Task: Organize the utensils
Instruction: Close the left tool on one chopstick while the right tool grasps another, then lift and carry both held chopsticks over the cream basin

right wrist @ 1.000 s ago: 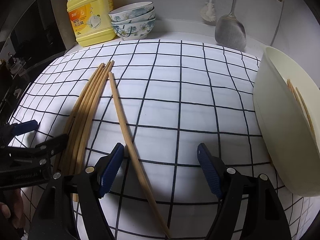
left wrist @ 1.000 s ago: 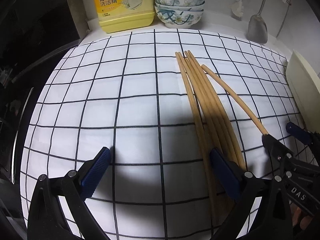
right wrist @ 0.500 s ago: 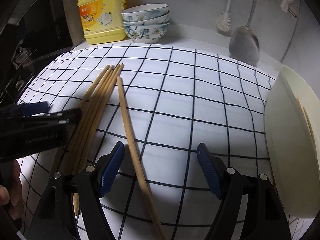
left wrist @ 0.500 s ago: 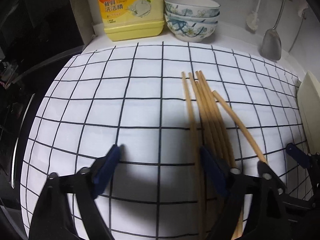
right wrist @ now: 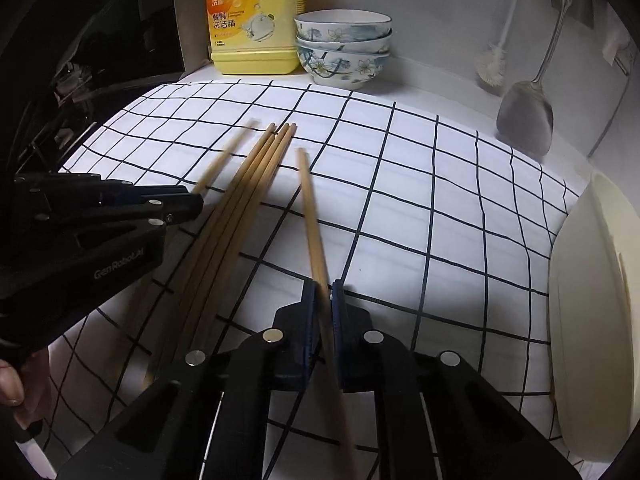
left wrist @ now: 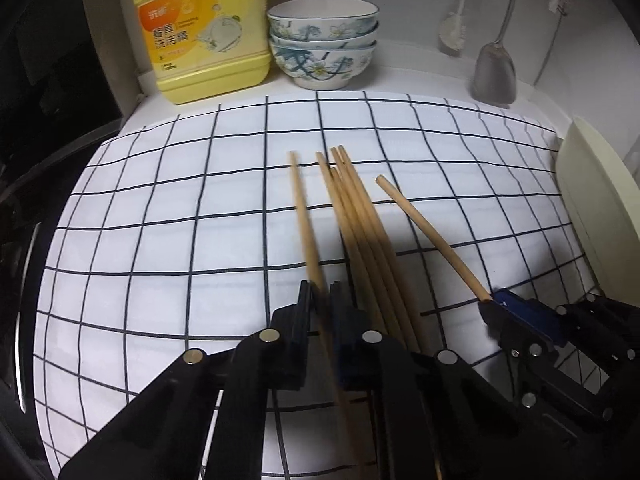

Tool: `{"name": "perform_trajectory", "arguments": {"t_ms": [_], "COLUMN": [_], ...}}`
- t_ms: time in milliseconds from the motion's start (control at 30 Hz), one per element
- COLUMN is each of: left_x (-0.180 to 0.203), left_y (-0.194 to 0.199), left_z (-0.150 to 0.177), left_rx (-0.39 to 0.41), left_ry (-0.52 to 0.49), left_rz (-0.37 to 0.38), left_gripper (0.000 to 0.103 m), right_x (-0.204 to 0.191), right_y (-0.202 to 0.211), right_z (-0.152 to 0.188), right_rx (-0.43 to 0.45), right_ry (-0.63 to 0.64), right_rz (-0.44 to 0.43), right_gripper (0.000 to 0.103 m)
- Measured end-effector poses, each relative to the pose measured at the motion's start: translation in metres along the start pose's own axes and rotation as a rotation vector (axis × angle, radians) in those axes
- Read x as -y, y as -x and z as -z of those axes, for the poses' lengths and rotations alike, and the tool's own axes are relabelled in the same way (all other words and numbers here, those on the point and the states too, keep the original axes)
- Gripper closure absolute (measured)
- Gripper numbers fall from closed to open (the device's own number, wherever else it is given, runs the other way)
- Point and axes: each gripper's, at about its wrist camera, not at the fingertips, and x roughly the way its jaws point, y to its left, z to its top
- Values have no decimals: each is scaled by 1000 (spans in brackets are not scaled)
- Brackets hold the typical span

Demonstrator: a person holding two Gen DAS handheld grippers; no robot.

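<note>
Left gripper (left wrist: 320, 294), low centre of the left wrist view: pressed together on a single chopstick (left wrist: 304, 224), pads pinching its shaft. That chopstick slanting up toward mid-frame, apart from the others. Just to its right, a bundle of chopsticks (left wrist: 360, 224) lying on the checked cloth (left wrist: 160, 208), tips fanned slightly at mid-frame. Further right, a second lone chopstick (left wrist: 428, 236), its lower end running into the right gripper (left wrist: 494, 304) at lower right.

In the right wrist view, right gripper (right wrist: 322, 304) at low centre, likewise clamped shut on that lone chopstick (right wrist: 310, 208), shaft pinched between the blue pads (right wrist: 309, 320). Bundle (right wrist: 244, 208) to its left on the cloth (right wrist: 440, 220); left gripper (right wrist: 192, 204) at mid-left, the chopstick it holds (right wrist: 224, 160) blurred above the tips. Part of a hand (right wrist: 10, 380) at the lower left edge.

Containers: cream basin (right wrist: 592, 320) at the right edge, touching or overlapping the cloth's edge; a thin tan line visible inside near the rim, too unclear to name. Same basin (left wrist: 600, 208) at right edge of the left wrist view, contents not visible. Three stacked floral bowls (left wrist: 322, 44) at upper centre, behind the cloth; top bowl's interior showing white only. Yellow detergent jug (left wrist: 204, 32) just beside them at upper left. Metal spatula (left wrist: 494, 68) and a white brush (left wrist: 452, 36) hanging against the wall, upper right.
</note>
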Motion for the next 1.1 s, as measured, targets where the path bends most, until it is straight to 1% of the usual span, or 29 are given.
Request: {"name": "perform_trajectory", "arguments": {"t_ms": [100,200,333,433,600,667,833,1000,1100], "left_x": [-5,-11,-18,-20,-22,-21,-7,23,55], "left_y": [1,3,13,28,61,75,104,134,147], "left_z": [1,3,6,10,13,13,8,-8,-20], "left_rx": [-2,-12,-19,-14,-2,0,24,83,107], "left_ry": [-5,-1,12,-4,-51,-73,-149,-225,-268], "left_rz": [40,49,73,80,102,134,193,267,328], "left_gripper": [95,96,96,96,96,96,96,96,96], "right_x": [4,8,13,12,4,3,13,39,61], "right_y": [1,4,16,28,56,68,112,154,176], "right_z": [1,3,4,4,3,3,9,16,23], "right_rx": [-5,-13,-1,13,28,35,79,136,161], "right_ry": [-34,-85,-172,-214,-249,-261,-350,-426,-461], "right_rz": [-21,-39,-63,-64,-65,-55,-6,68,122], "right_gripper": [97,97,97,97,97,97,97,97,97]}}
